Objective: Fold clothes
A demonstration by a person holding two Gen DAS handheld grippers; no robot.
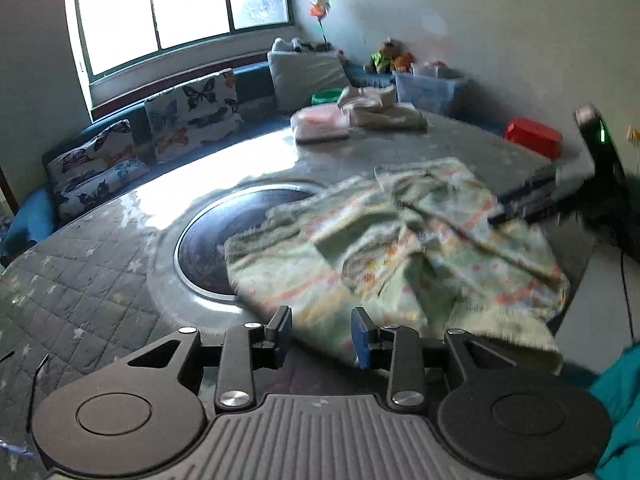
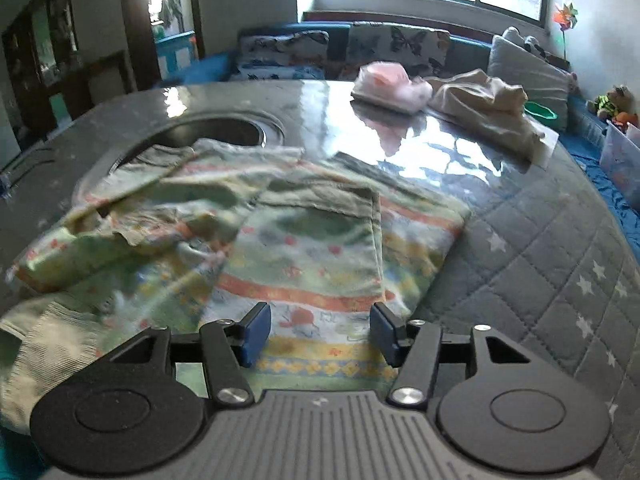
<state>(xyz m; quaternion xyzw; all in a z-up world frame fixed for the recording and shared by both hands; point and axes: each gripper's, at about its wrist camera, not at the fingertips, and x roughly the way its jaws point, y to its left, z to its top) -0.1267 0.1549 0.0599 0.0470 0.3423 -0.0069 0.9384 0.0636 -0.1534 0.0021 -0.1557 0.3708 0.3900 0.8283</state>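
Observation:
A crumpled pale green patterned garment (image 1: 400, 248) with orange stripes lies on the table, partly over a round dark inset (image 1: 224, 240). My left gripper (image 1: 321, 334) is open and empty just above its near edge. In the right wrist view the same garment (image 2: 304, 248) lies spread and rumpled. My right gripper (image 2: 320, 336) is open and empty over its near hem. The other gripper (image 1: 560, 188) shows blurred at the right of the left wrist view.
A folded pink garment (image 2: 388, 84) and a beige pile (image 2: 484, 108) sit at the table's far side. A quilted grey cover (image 2: 540, 272) lies on the table. Butterfly cushions (image 1: 192, 112) line a bench under the window. A red box (image 1: 532, 136) sits nearby.

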